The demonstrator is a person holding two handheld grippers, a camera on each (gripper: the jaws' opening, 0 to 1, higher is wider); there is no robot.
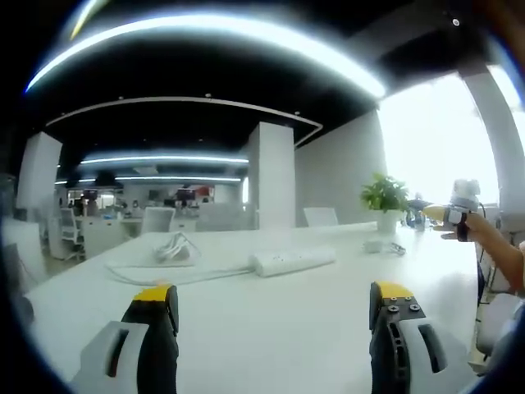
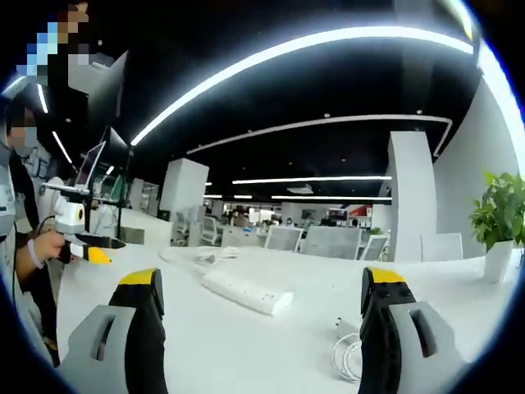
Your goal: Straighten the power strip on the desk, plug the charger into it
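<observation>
A white power strip lies on the white desk, angled, ahead of my left gripper, which is open, holds nothing and hangs short of the strip. The strip's cord runs left to a loose coil. A small white charger with its cable lies to the strip's right, near the plant. In the right gripper view the power strip lies between the open, yellow-tipped jaws of my right gripper, further off. The charger's coiled cable rests by the right jaw.
A potted plant stands at the desk's far side, also the plant. A hand holds the right gripper at the right edge of the left gripper view. The left gripper and a person's arm show at the left. Chairs and desks stand behind.
</observation>
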